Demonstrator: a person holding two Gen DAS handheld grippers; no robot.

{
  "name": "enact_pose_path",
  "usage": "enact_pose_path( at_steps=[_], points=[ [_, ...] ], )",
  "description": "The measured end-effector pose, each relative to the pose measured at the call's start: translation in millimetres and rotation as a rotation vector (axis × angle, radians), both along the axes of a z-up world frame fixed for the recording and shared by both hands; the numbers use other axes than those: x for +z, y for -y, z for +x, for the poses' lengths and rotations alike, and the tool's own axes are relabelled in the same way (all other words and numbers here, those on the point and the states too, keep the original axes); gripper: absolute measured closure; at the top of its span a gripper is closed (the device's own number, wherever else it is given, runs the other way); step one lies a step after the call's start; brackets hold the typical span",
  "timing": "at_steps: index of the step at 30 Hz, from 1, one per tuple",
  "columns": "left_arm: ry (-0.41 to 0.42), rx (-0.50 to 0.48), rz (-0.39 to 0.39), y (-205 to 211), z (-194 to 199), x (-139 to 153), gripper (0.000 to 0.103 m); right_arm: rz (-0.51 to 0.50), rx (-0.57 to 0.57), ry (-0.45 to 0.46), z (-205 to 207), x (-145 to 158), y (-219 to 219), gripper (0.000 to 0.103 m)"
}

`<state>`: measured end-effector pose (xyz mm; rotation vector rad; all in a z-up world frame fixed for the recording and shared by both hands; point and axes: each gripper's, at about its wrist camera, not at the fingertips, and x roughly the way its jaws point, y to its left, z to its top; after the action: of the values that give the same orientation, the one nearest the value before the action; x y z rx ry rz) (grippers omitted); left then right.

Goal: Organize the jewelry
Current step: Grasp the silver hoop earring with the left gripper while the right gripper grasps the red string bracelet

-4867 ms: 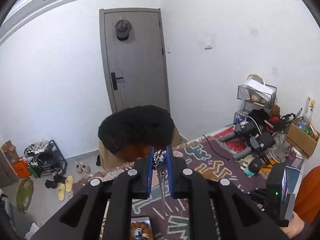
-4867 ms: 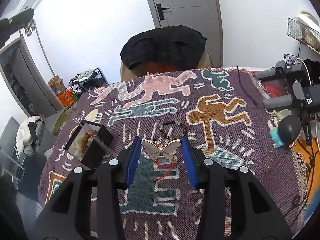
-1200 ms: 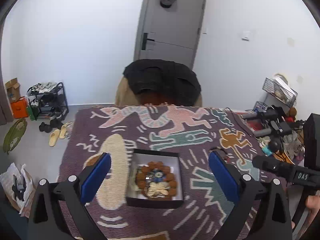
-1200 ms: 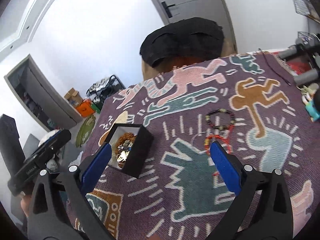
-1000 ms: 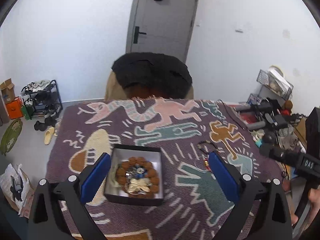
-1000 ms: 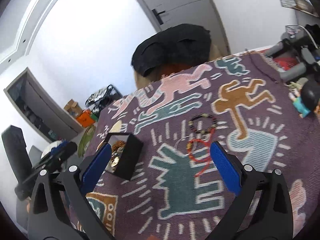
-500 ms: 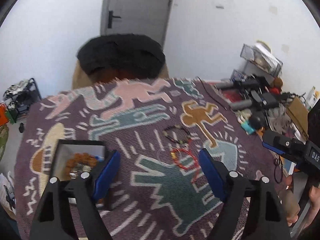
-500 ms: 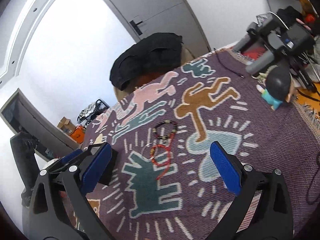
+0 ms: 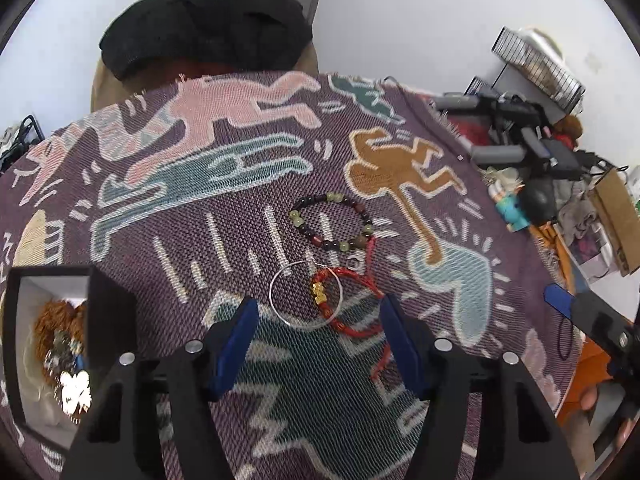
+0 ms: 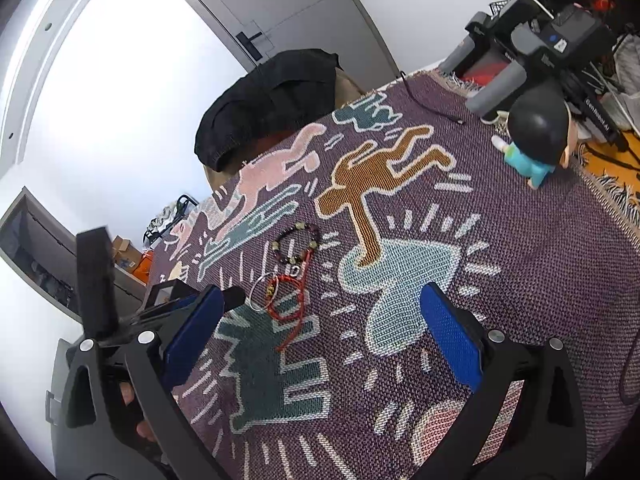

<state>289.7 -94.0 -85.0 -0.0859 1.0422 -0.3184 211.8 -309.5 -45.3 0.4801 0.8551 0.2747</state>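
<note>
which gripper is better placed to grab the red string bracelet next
Left. The left gripper is open, with the red string bracelet lying right between its fingertips. The right gripper is also open but sits off to the side.
</note>
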Motion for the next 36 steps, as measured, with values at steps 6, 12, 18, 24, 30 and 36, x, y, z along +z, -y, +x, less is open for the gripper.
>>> enact_pose_path(
  at_steps=[6,12,18,24,30,36],
  points=[
    [-0.035,-0.004,0.028,6.0,16.9,-15.3,0.042,0.010,-0.002,-0.033,4.9,-17.9,3.2,0.005],
    [-0.055,-0.021,0.046,13.3,24.8,-29.4,0.043,-0.001,-0.019,-0.052,7.4,-29.3,9.3,0.005],
    [-0.026,-0.034,0.135,25.0,27.3,-32.2,0.048,-0.097,-0.069,-0.045,9.7,-35.5,10.7,0.028],
    [-0.026,-0.053,0.192,29.5,23.6,-32.5,0.056,-0.112,-0.035,-0.078,17.8,-46.3,-0.8,0.042],
    [0.016,-0.054,0.124,23.7,14.6,-10.7,0.056,-0.154,0.026,-0.084,28.5,-45.1,-29.7,0.051],
    [0.064,-0.038,0.114,6.6,4.1,15.4,0.056,-0.191,0.073,-0.114,45.9,-53.5,-56.4,0.064]
  ],
)
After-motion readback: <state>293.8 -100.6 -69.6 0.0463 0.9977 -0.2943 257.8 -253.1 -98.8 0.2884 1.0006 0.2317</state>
